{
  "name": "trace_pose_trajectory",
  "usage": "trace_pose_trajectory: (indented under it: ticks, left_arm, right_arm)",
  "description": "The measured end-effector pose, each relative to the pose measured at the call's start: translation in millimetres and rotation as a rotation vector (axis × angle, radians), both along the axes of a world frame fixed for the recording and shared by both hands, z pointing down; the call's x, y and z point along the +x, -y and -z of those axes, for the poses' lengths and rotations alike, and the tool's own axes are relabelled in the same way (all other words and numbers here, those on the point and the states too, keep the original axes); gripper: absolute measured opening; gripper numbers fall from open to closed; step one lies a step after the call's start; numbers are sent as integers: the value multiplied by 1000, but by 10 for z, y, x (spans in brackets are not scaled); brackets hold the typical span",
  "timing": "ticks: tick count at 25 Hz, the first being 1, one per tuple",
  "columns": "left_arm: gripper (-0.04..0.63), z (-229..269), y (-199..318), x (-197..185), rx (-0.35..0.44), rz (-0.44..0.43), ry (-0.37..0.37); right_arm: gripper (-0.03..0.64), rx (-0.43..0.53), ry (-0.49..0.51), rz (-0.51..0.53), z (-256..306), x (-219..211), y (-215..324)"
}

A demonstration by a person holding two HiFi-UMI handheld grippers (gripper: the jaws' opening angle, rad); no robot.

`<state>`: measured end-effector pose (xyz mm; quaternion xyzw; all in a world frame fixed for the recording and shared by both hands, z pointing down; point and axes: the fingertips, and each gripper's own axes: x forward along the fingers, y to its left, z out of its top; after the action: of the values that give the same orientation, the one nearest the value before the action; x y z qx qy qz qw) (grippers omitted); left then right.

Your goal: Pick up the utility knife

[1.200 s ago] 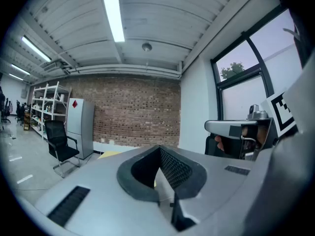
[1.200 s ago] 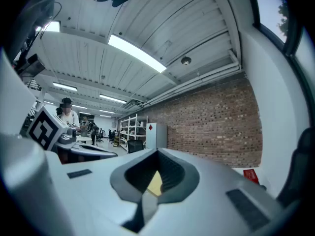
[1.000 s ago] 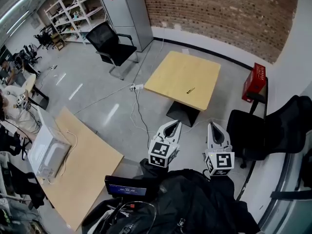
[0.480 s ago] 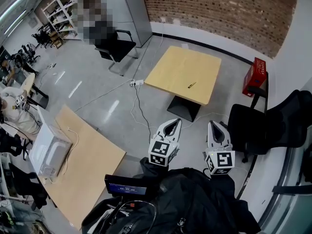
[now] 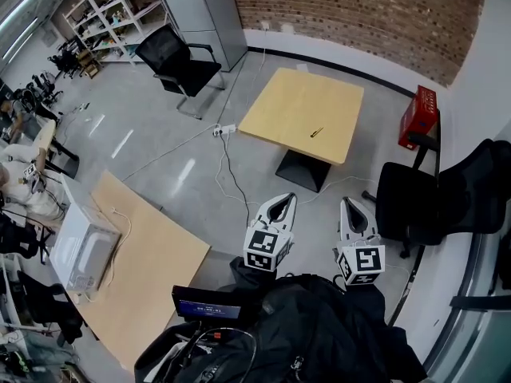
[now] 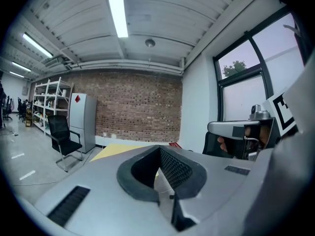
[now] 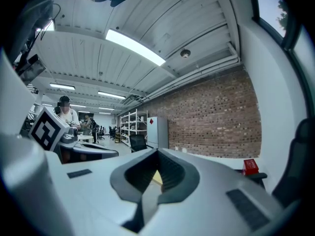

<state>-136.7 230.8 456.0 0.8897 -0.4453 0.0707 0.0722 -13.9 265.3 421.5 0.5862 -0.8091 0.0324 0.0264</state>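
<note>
Utility knife (image 5: 317, 132): 1, small and dark, lying on the square wooden counter (image 5: 283, 106), right of its centre.
Left gripper (image 5: 279, 204), right gripper (image 5: 352, 207): 2, side by side, both clenched on nothing, well apart from the knife, which lies far ahead of both.

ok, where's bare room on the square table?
Square table is nearly all bare: left half and far corner free. Only the utility knife lies right of centre. Tighter past its right edge: red crate, black chair.
</note>
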Motion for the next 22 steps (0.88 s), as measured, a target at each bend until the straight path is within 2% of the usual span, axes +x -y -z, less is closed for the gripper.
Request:
trace_pose_trajectory:
  ticks: [8,14,22]
  left_arm:
    - [0,-173,-45,-27,-41,-7,-13]
    - [0,-347,68,97,-84,-10,-31]
    - [0,-194,622,323,-44,27,-42]
  right_arm:
    - [3,-40,-8,-1,-156,-81,-72]
    - [3,-66,-17,3,-242,34,58]
    - [3,-29,-23,52,-94,247,639]
